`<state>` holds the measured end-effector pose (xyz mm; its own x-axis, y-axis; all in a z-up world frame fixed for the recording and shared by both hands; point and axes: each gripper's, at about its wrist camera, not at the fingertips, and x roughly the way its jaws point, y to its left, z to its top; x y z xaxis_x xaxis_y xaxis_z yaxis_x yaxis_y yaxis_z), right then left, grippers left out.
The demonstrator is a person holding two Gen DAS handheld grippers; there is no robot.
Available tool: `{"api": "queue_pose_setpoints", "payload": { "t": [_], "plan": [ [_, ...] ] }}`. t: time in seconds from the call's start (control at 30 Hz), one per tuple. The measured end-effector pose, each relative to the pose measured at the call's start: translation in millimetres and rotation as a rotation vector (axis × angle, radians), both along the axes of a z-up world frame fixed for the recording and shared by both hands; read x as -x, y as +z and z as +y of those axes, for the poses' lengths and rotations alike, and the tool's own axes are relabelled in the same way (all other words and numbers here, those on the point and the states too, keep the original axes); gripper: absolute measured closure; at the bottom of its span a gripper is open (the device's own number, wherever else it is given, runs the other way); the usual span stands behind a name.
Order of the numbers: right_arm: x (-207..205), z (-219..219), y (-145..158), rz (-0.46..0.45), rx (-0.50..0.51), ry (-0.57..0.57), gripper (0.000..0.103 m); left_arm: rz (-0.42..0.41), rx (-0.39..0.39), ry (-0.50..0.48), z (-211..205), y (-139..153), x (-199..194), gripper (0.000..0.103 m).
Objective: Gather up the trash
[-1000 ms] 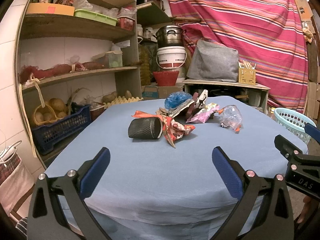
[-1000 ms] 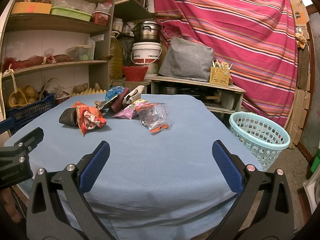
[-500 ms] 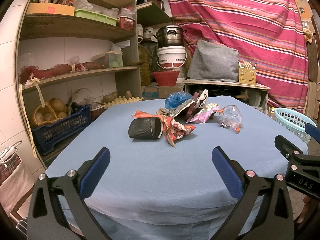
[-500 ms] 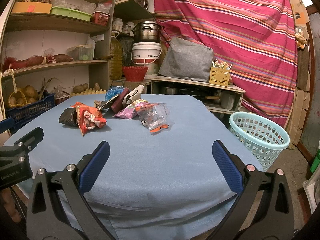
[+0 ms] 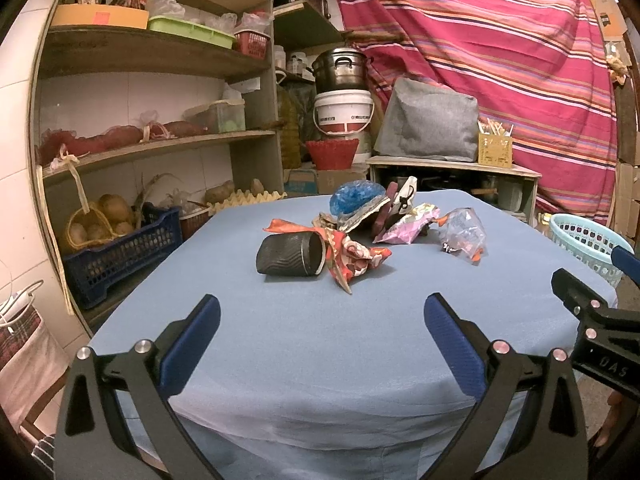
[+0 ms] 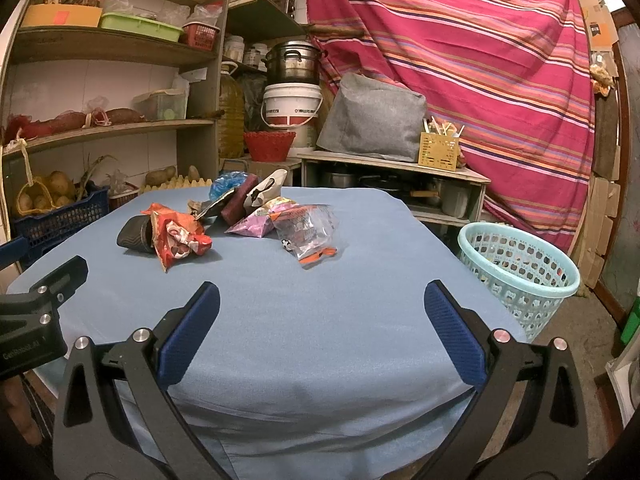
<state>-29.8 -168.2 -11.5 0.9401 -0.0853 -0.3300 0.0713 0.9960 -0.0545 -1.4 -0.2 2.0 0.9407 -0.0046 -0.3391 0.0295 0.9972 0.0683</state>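
Note:
A pile of trash lies mid-table on the blue cloth: a black ribbed cup (image 5: 291,255) on its side, a red-orange wrapper (image 5: 352,258), a blue crumpled bag (image 5: 353,197), a pink wrapper (image 5: 406,224) and a clear plastic bag (image 5: 462,234). The same cup (image 6: 134,234), red-orange wrapper (image 6: 178,238) and clear bag (image 6: 308,232) show in the right wrist view. My left gripper (image 5: 320,340) is open and empty near the table's front edge. My right gripper (image 6: 320,336) is open and empty, beside it on the right. A light blue laundry basket (image 6: 520,272) stands on the floor right of the table.
The table (image 5: 320,360) is covered with blue cloth. Wooden shelves (image 5: 160,140) with baskets and a blue crate (image 5: 120,252) stand at the left. A low cabinet (image 6: 394,184) with a grey bag, and a striped red curtain (image 6: 460,60), stand behind the table.

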Motion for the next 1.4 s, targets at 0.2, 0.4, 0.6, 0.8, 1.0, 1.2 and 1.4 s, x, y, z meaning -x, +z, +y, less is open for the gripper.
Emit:
{"api": "queue_pose_setpoints", "payload": {
  "t": [0.2, 0.4, 0.6, 0.8, 1.0, 1.2, 1.4],
  "plan": [
    [-3.5, -5.1, 0.7, 0.023, -0.006, -0.005, 0.004, 0.034, 0.018, -0.003, 4.8, -0.5, -7.6, 0.004],
    [-17.1, -15.1, 12.9, 0.03, -0.021, -0.015, 0.004, 0.078, 0.024, 0.007, 11.5, 7.9, -27.3, 0.004],
    [-42.4, -18.2, 31.3, 0.039, -0.018, -0.01, 0.004, 0.061, -0.008, 0.034, 19.1, 32.2, -53.8, 0.004],
    [-79.2, -20.8, 53.3, 0.034, -0.002, 0.019, 0.004, 0.087, -0.007, 0.051, 35.1, 55.8, -101.8, 0.004],
    [-116.3, -13.7, 76.3, 0.049, 0.065, 0.044, 0.004, 0.097, 0.011, 0.076, 50.0, 66.7, -143.8, 0.004],
    [-159.5, -17.3, 79.5, 0.085, 0.037, 0.078, 0.004, 0.192, 0.002, 0.079, 64.7, 35.2, -173.8, 0.004],
    [-179.8, -28.0, 45.4, 0.14, 0.022, 0.095, 0.004, 0.332, -0.015, 0.057, 66.4, -0.9, -194.4, 0.004]
  ]
}}
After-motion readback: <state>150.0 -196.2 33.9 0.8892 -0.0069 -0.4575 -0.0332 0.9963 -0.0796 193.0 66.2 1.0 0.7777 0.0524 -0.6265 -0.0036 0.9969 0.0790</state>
